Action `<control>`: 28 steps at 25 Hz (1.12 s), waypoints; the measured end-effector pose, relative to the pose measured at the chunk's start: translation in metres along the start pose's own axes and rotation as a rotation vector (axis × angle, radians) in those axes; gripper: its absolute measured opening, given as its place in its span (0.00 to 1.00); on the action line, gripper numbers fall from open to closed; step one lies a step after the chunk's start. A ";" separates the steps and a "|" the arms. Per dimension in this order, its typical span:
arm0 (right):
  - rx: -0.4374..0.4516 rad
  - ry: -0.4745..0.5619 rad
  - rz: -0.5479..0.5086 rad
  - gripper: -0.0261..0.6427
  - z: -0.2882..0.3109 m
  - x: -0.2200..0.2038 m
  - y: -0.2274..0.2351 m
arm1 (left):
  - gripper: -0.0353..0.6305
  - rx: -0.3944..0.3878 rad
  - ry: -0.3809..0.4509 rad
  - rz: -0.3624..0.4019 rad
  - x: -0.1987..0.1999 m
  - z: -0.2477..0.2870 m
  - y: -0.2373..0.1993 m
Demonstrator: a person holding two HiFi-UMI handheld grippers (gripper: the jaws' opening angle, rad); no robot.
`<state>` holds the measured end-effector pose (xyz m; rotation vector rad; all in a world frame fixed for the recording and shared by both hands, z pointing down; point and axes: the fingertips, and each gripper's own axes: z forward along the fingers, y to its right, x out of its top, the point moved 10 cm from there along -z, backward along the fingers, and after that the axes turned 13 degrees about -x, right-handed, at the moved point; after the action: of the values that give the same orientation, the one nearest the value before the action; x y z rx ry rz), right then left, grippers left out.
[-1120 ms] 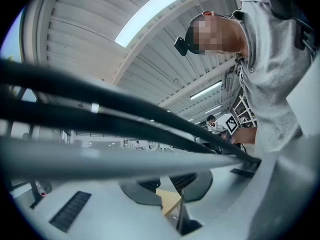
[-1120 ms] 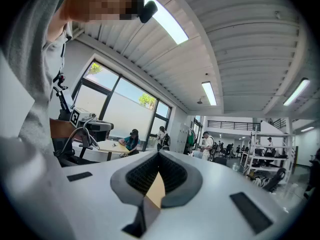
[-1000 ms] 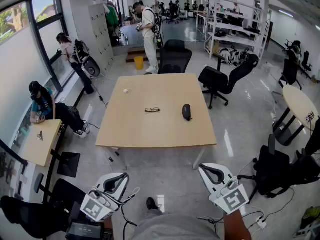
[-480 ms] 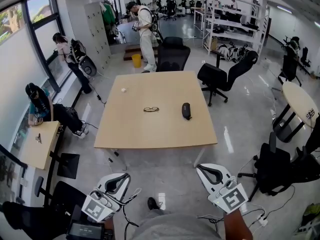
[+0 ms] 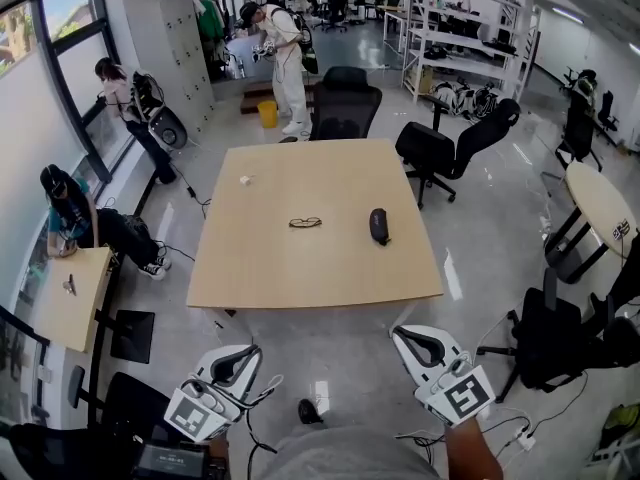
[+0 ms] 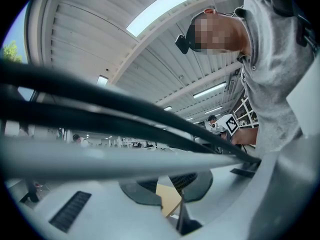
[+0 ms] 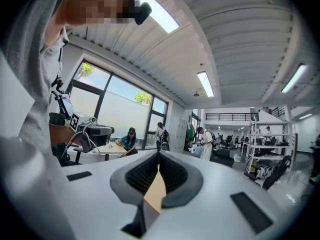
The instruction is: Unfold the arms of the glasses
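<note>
Progress: not started, as I read it. I hold nothing and touch nothing.
Glasses: glasses (image 5: 305, 222) lie near the middle of the table (image 5: 310, 268), just above centre of the head view. They are too small to tell whether the arms are folded. I assume they are.
Around them: a black case (image 5: 378, 225) sits to their right, not touching. A small white bit (image 5: 245, 180) lies toward the table's upper left.
Left to do: everything. Reach the table, steady the frame with one gripper, swing each arm out with the other.
Left gripper: left gripper (image 5: 245, 354) is at the lower left of the head view, well apart from the glasses, with bare floor (image 5: 320, 333) in between. Jaws closed, pads together, nothing between them. Cables (image 6: 125, 109) cross its own view.
Right gripper: right gripper (image 5: 402, 336) is at the lower right of the head view, also well apart from the glasses. Jaws closed and empty. The pads meet, and only a sliver of table shows past them.
Pose: both are held low and close to my torso (image 5: 350, 458), one on each side and roughly symmetric. They point forward at the table's near edge, about level, tops facing the head camera.
Next, my guess: both jaws must open before any grab. The frame is thin, so grip lightly.
</note>
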<state>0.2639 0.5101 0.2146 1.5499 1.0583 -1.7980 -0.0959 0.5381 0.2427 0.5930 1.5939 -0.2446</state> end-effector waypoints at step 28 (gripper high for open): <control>-0.042 -0.023 0.006 0.05 0.199 -0.015 0.004 | 0.08 -0.077 0.040 -0.053 -0.061 0.013 -0.184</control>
<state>0.1593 0.3414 0.2346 1.5028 1.0733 -1.7738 -0.1770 0.3633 0.2656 0.4989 1.6517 -0.2107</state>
